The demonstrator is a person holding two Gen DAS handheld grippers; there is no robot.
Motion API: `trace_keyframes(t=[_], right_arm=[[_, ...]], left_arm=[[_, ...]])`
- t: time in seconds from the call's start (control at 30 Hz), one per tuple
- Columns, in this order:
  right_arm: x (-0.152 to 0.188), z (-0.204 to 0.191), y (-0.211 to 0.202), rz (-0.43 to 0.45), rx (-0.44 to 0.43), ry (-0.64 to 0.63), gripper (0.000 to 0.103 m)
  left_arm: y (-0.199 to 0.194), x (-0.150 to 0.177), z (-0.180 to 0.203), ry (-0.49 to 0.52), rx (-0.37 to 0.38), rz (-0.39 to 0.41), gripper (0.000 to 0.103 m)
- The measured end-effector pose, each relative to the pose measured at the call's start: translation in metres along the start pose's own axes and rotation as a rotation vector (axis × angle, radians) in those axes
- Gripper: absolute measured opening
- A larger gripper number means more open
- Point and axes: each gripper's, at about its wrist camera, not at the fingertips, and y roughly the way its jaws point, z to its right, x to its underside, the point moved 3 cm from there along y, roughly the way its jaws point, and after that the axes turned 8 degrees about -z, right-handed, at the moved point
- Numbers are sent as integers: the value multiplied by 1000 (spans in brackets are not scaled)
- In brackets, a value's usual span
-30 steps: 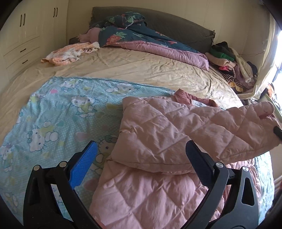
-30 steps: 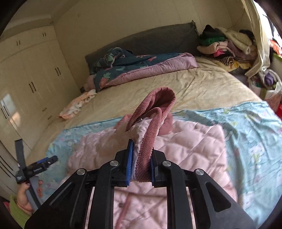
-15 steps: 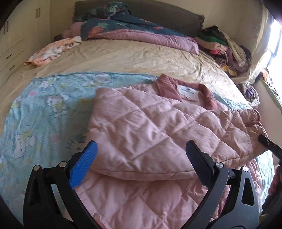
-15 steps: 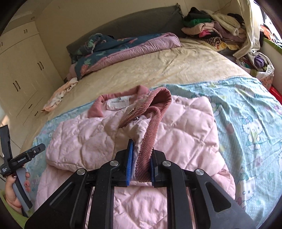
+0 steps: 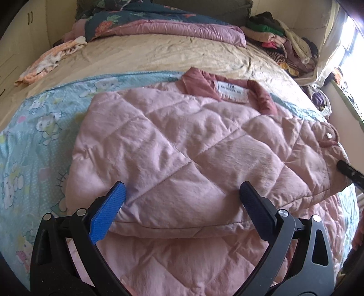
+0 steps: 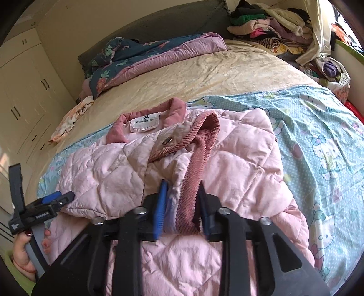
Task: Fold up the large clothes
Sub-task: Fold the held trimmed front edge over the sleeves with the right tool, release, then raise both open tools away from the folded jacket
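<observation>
A pink quilted jacket (image 5: 182, 136) lies on a light blue cartoon blanket (image 5: 41, 127), its dark pink collar and white label toward the headboard. One sleeve is folded across the body. Its ribbed dark pink cuff (image 6: 188, 193) rests between the jaws of my right gripper (image 6: 182, 182), which are opening; the pads stand off the cuff on both sides. My left gripper (image 5: 182, 185) hovers wide open just over the sleeve's lower edge, holding nothing. In the right wrist view the left gripper (image 6: 52, 200) shows at the jacket's left edge, held by a hand.
A dark floral quilt (image 5: 159, 25) is bunched at the headboard. A pile of clothes (image 6: 261, 20) sits at the far right corner. A small peach cloth (image 5: 50, 59) lies on the beige sheet at the left. Cream wardrobe doors (image 6: 22, 91) stand beyond the bed's left side.
The right gripper sank with the cuff until the sleeve lay on the jacket, then its jaws parted from the cuff. The left gripper moved down and closer over the jacket, still open.
</observation>
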Motion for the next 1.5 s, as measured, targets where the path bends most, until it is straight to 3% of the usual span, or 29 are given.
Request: trace_keyframes(t=[0.1,0.33,0.5,0.7,0.8,0.87,1.1,1.5], right_arm=[[-1,-1,-13,53,9,-1,54],[-5,-30,-25,81,20,-96,58],[-3,-56,-9,29,25,-169,60],[8,-82,40,-94,56,-237,64],[13,-76,70,-175,126,-236,65],[16,-70,87,-201,124,-225,67],[22,-62,102,-188,114,-199,69],[25,-59,91,-179,87,-149,70]], left_arm=[[7,1,-4,-11,1,-14,94],[25,1,-11,-14,-2,-29,95],[36,0,-15,-31,19,-60,95],[35,2,-14,-26,7,-43,95],[31,3,-14,-24,6,-36,95],[27,5,-13,-16,1,-29,95],[15,8,-8,5,-22,-7,95],[-15,14,-8,-20,-5,14,95]])
